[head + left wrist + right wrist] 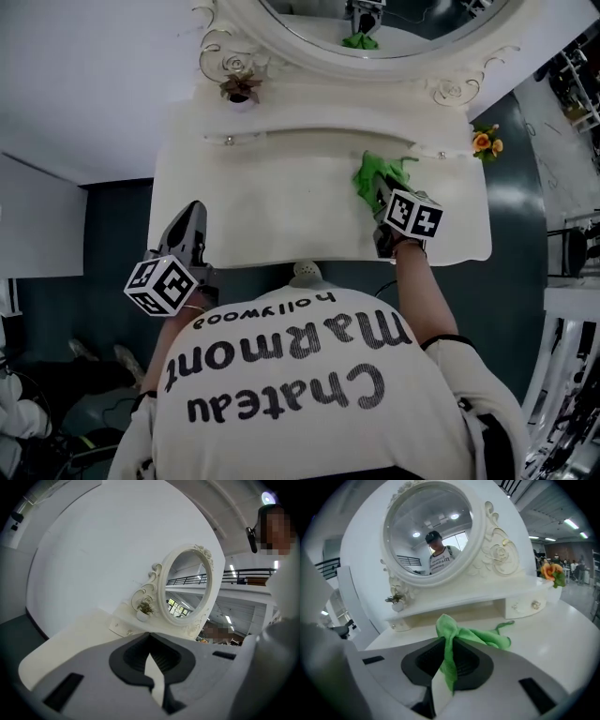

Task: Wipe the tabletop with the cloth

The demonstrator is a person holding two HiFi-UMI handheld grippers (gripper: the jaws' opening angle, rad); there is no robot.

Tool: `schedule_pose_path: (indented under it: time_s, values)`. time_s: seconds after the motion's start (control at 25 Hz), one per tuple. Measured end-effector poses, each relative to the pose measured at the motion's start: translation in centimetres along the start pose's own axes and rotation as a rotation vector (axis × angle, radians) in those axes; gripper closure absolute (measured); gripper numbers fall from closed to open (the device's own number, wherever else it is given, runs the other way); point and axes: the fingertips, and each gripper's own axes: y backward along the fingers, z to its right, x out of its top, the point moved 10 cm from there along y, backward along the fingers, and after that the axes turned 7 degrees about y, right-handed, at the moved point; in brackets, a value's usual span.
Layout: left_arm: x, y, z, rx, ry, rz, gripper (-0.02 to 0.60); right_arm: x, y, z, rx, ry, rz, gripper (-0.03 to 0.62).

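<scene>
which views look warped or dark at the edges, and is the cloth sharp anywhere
Head view: evenly lit, only mild bending, cloth crisp. Left gripper view: heavy fisheye, black corners, mirror leaning and bowed. Right gripper view: same fisheye and dark corners, cloth between the jaws fairly sharp, bright light spots reflected in the mirror.

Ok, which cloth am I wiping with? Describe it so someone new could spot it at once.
Start at the white dressing table with the ornate oval mirror. On the right part of its top, just before the raised drawer shelf, lies a crumpled bright green cloth, pinched in the right tongs. It is the only green thing on the white top.
</scene>
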Motion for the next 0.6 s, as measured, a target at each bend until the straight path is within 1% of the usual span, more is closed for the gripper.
schedule_pose_path:
  time_s: [0.08,0.2,0.36,0.48,0.6]
  values:
    - [0.1,0.5,-0.1,0.002,0.001,0.011,0.574,0.6,-0.7,-2.9,0.086,0.026,0.005,0.53]
    - [0.1,1.4,-0.3,0.013,0.006,0.029,0.575,1.0,-1.8,-7.2,0.212,0.093,-0.012,0.528]
    - [-0.2,2.5,-0.6,0.035,0.016,0.034,0.575,-0.2,-2.6,-11.8,0.331,0.174,-0.077,0.528]
    - [-0.4,3.1,-0.6,0.053,0.006,0.033,0.575,-1.8,-3.9,-13.7,0.374,0.235,-0.157,0.528]
    - [-0.5,3.6,-0.7,0.058,0.006,0.039,0.574,-3.6,-5.1,-14.4,0.369,0.302,-0.256,0.528]
